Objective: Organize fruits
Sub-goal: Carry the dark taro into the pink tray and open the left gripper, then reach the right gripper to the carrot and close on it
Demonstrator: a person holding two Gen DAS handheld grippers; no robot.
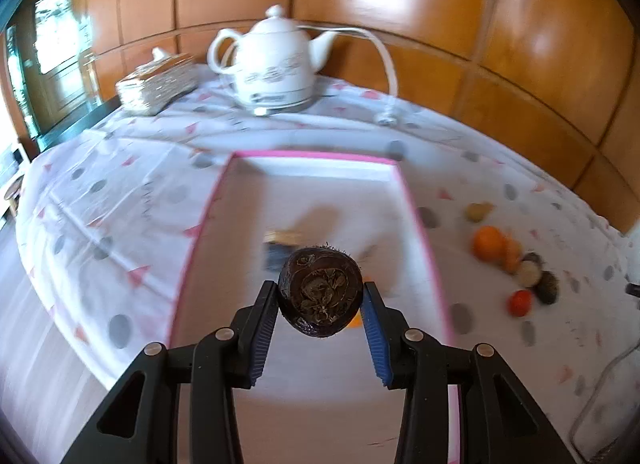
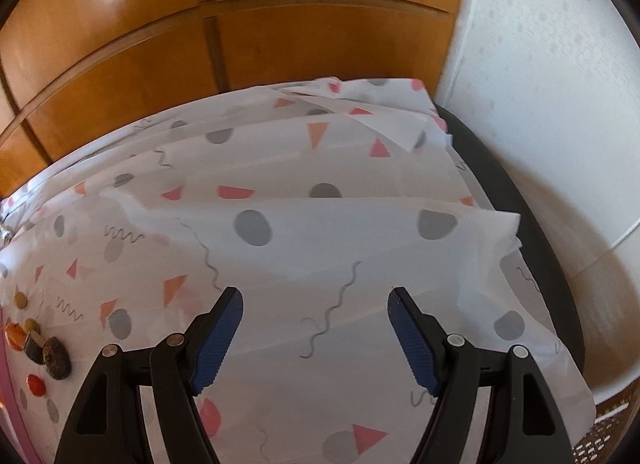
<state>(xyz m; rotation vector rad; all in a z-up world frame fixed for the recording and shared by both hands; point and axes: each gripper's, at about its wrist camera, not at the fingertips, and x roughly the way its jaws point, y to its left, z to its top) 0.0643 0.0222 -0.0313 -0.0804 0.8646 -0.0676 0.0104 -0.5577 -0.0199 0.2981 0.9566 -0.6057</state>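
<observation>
Dark brown fruit (image 1: pixel 320 291) clamped between left gripper (image 1: pixel 320 296) pads, hanging over the pink-rimmed tray (image 1: pixel 312 156). Right gripper (image 2: pixel 316 304) wide, nothing between its jaws. Remaining fruits (image 1: pixel 516 264) lie right of the left gripper. Suggest: lower close to tray floor before release, avoid rolling.

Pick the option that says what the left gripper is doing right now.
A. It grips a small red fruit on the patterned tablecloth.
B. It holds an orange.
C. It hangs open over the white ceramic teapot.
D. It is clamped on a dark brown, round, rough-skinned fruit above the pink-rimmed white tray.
D: the left gripper has both blue pads pressed against the dark brown round fruit, with the pink-rimmed white tray beneath it.
</observation>
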